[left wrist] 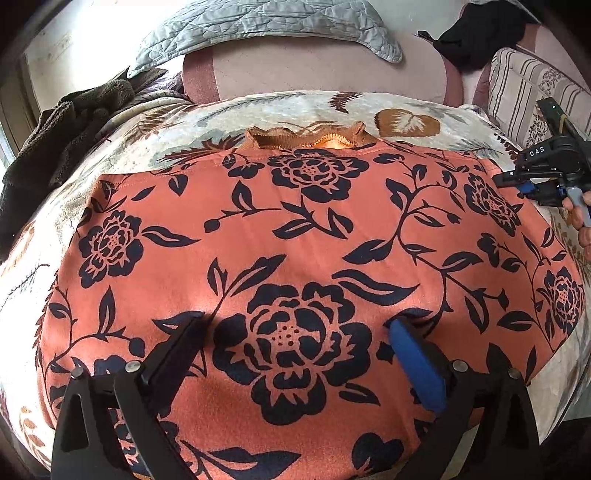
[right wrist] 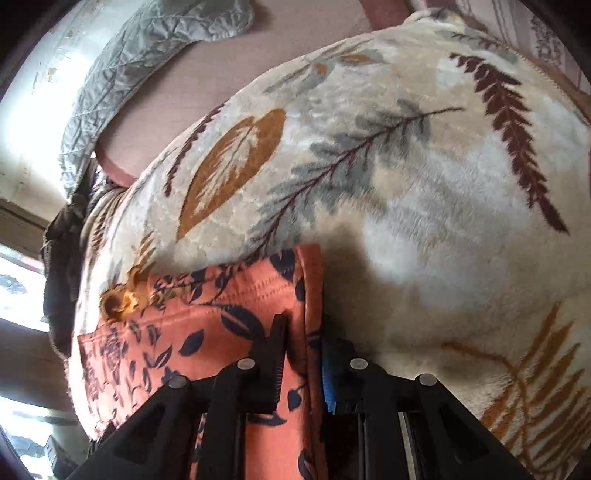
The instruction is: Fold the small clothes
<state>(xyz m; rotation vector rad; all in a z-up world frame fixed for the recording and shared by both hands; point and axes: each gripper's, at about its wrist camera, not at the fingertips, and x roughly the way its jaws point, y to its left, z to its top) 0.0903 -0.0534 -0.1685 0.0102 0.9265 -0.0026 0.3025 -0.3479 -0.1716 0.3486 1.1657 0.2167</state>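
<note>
An orange garment with dark blue flowers (left wrist: 295, 236) lies spread flat on a cream leaf-patterned blanket (left wrist: 406, 107). Its ribbed brown neckline (left wrist: 306, 138) points to the far side. My left gripper (left wrist: 295, 328) is open, hovering low over the garment's near middle, with nothing between its fingers. My right gripper (left wrist: 517, 181) is at the garment's right edge. In the right wrist view the right gripper (right wrist: 304, 332) is shut on the garment's folded right edge (right wrist: 310, 295), with cloth between the black finger and the blue pad.
A grey quilted pillow (left wrist: 258, 29) and a mauve sheet (left wrist: 314, 70) lie beyond the blanket. A dark brown towel (left wrist: 62, 136) is heaped at the left. Black clothing (left wrist: 480, 29) and a striped cushion (left wrist: 528, 88) are at the far right.
</note>
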